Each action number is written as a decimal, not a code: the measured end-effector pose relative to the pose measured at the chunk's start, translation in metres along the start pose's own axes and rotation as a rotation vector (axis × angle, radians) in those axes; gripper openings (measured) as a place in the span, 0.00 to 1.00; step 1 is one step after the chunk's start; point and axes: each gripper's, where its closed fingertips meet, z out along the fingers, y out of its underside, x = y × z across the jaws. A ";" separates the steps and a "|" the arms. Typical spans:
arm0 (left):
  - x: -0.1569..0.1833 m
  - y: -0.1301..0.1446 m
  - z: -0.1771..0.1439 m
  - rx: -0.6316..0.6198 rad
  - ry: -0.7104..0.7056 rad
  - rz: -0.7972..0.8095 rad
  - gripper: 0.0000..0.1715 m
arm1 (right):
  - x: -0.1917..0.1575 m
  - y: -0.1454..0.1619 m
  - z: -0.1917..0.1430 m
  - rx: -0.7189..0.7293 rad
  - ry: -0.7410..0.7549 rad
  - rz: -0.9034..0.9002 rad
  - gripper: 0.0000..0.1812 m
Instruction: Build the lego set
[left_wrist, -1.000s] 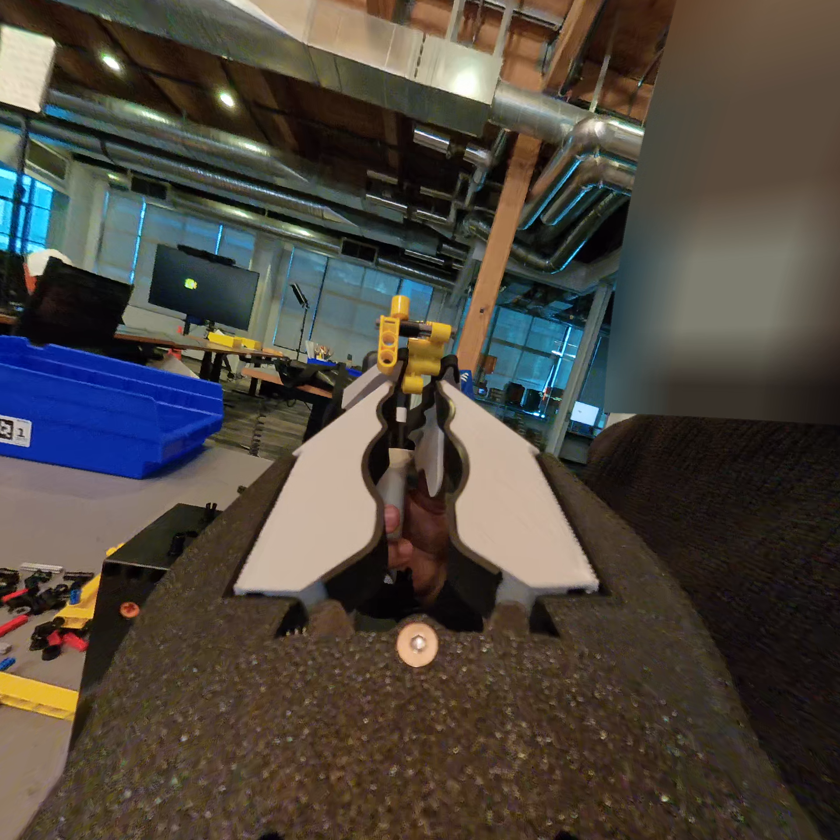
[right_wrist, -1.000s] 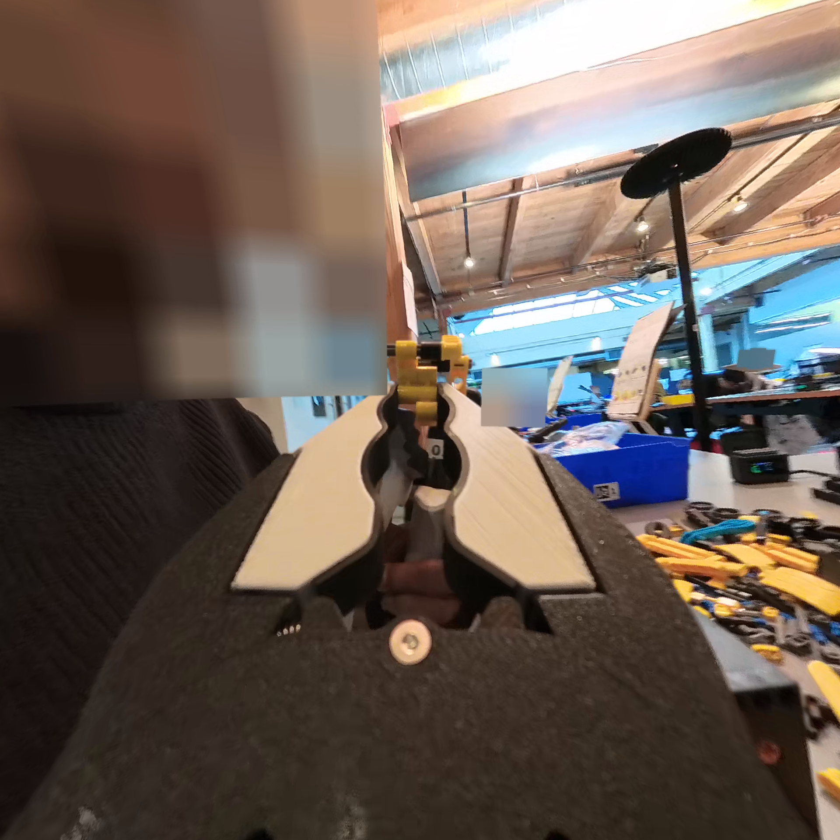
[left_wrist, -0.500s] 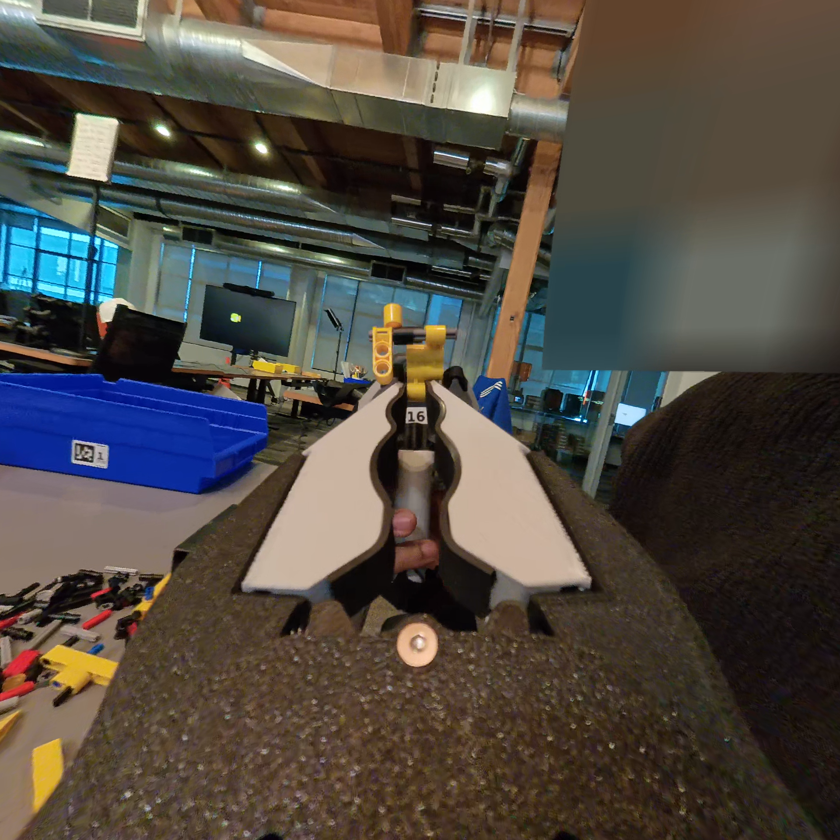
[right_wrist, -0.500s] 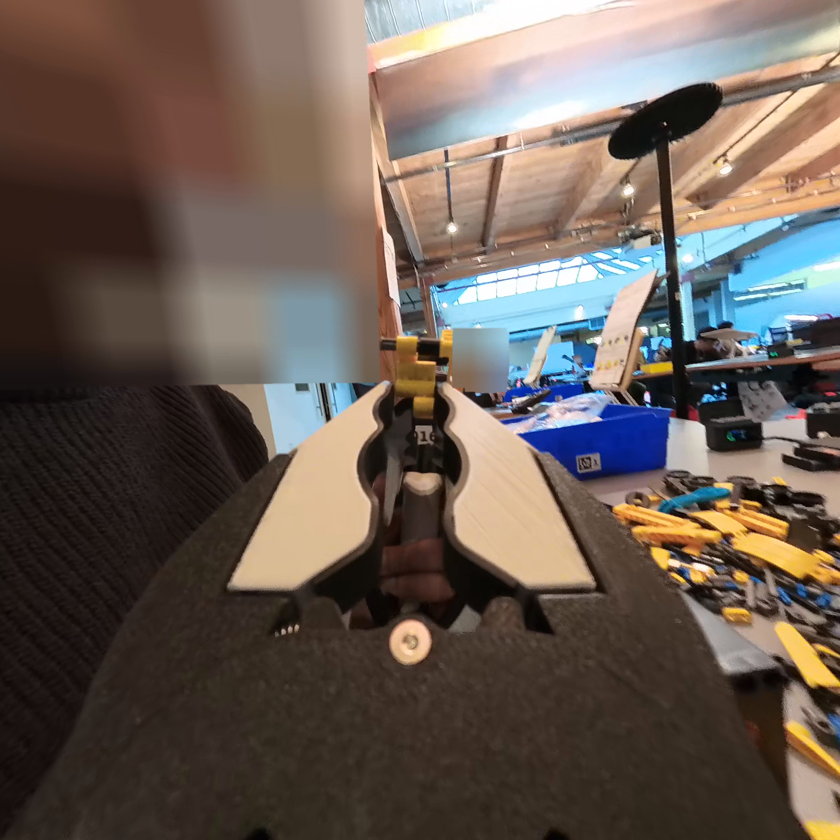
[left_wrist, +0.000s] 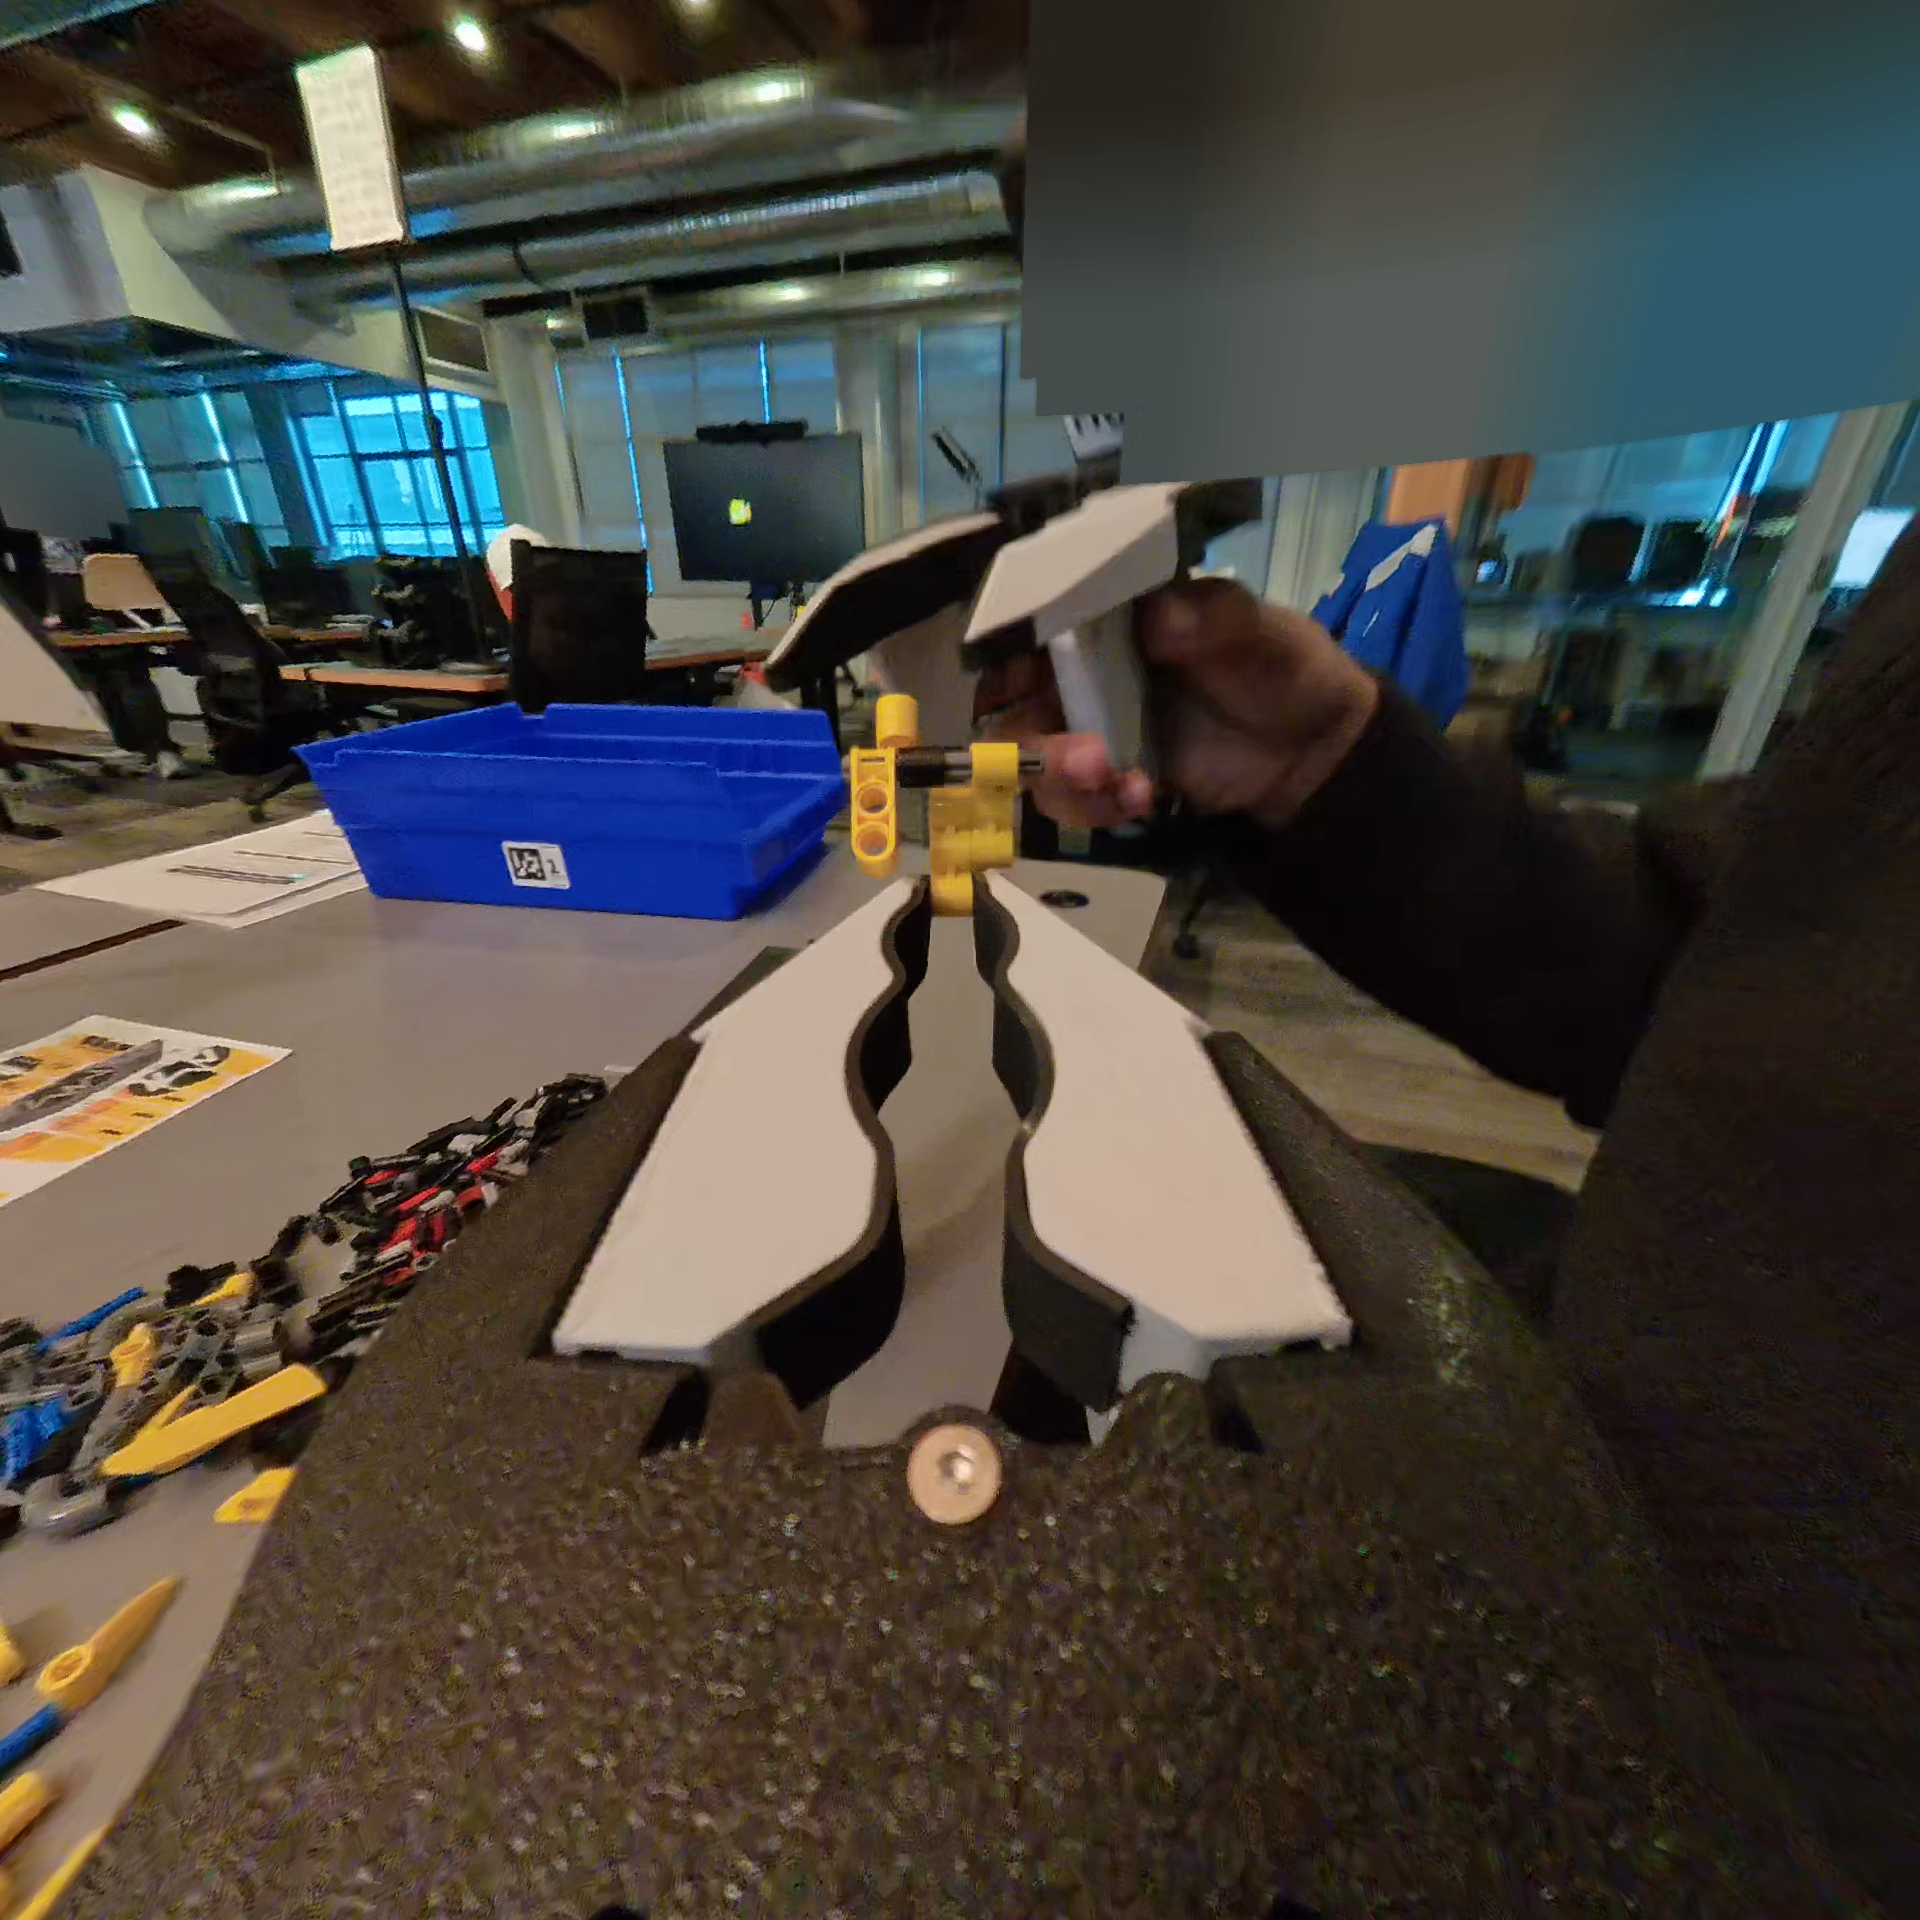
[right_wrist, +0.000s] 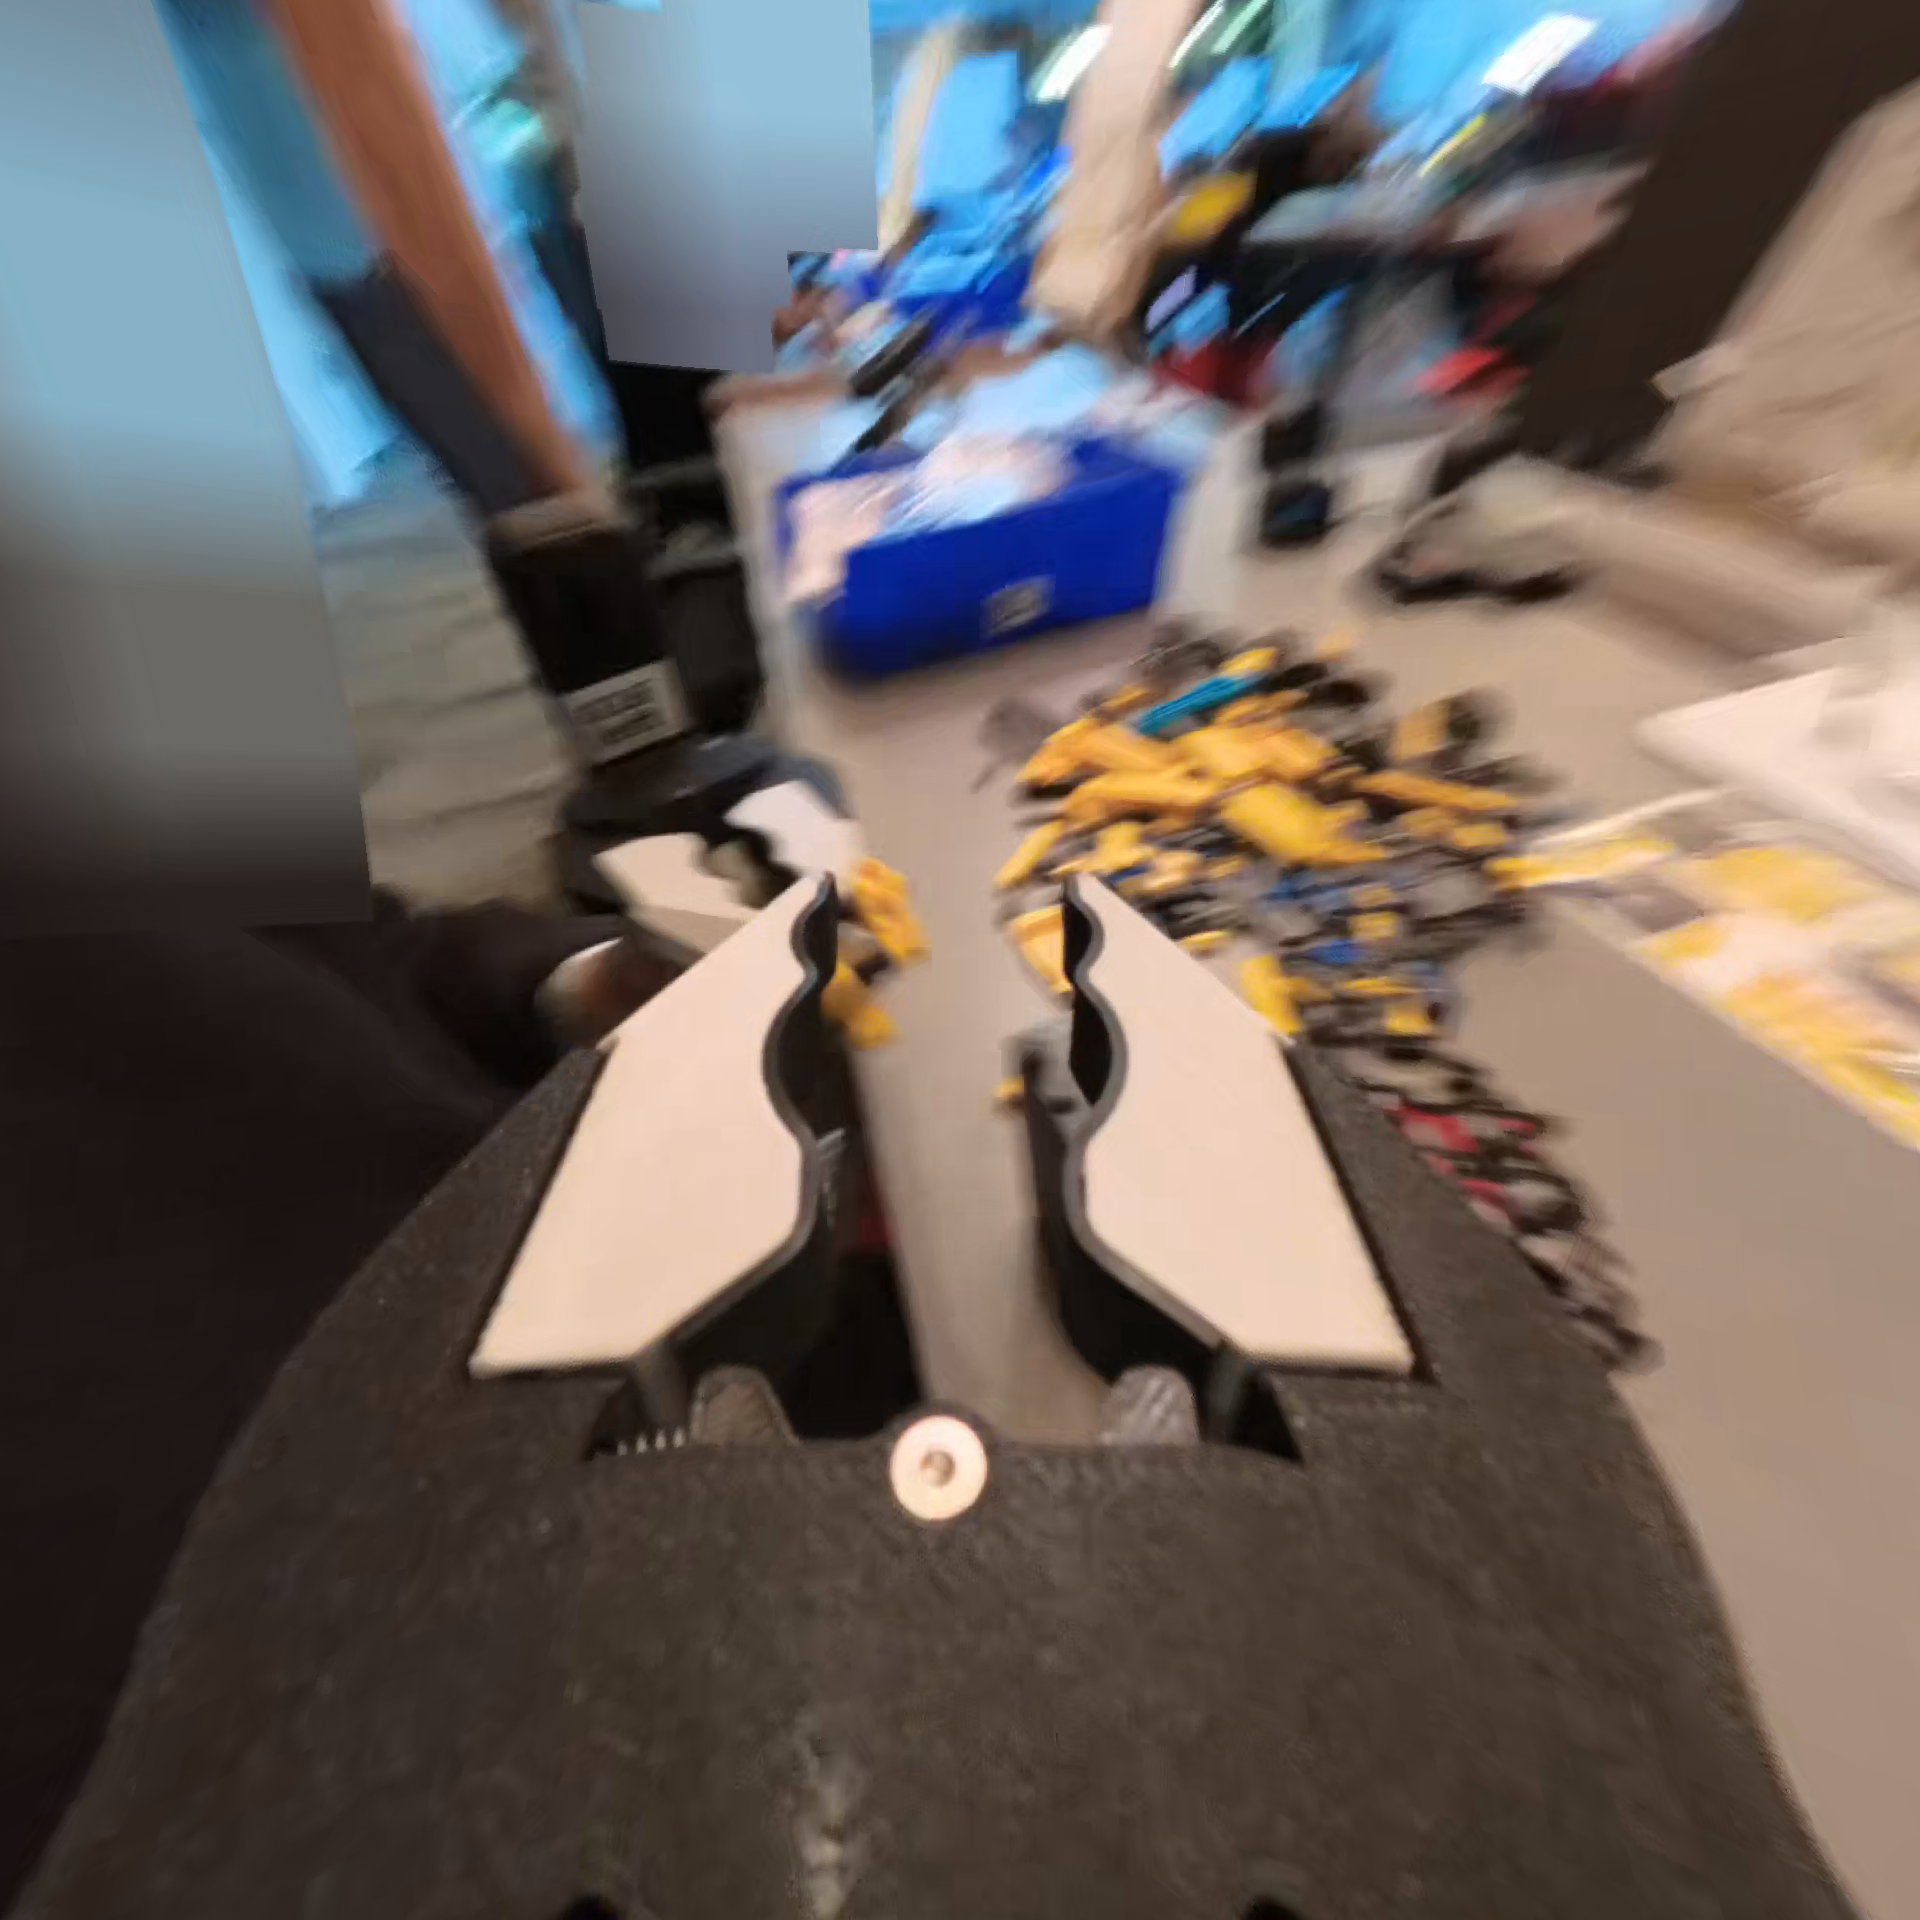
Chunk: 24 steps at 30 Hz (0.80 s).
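Surface: a flat grey table top (left_wrist: 436, 997) runs under both grippers; printed sheets lie on it, one yellow-and-black leaflet (left_wrist: 114, 1081) at the left edge and white papers (left_wrist: 239, 868) farther back.
Room: an open workshop with exposed metal ducts (left_wrist: 665, 208) overhead, tall windows, office chairs and a dark wall monitor (left_wrist: 764, 509) behind the table.
Container: a shallow blue plastic bin (left_wrist: 561, 805) with a small square tag on its front wall stands on the table beyond the left gripper; what lies inside cannot be seen from this angle. In the right wrist view a blue plastic tub (right_wrist: 997, 561) holds pale, blurred contents that cannot be made out.
Loose parts: a heap of black, red, blue and yellow plastic building pieces (left_wrist: 343, 1236) sits left of the left gripper; the right wrist view shows a blurred yellow and black pile (right_wrist: 1278, 821) ahead.
Left gripper (left_wrist: 951, 896): its white fingers are clenched on the lower stub of a small yellow plastic connector assembly with a black cross pin (left_wrist: 940, 800), held upright above the table.
Right gripper (right_wrist: 948, 914): released, its jaws spread wide with nothing between them; in the left wrist view it sits just behind the assembly, gripped by a hand (left_wrist: 1216, 707) in a dark sleeve.
Focus: the right wrist view is heavily motion-blurred.
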 end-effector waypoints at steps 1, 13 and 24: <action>0.001 0.002 0.001 -0.017 -0.004 0.019 0.04 | -0.008 -0.001 0.003 -0.021 -0.054 0.013 0.22; -0.005 0.006 -0.004 -0.013 -0.005 -0.001 0.04 | -0.011 0.015 0.015 -0.157 -0.154 -0.004 0.06; -0.016 0.007 -0.004 0.022 -0.019 -0.055 0.04 | 0.004 0.022 0.009 -0.072 -0.192 0.104 0.06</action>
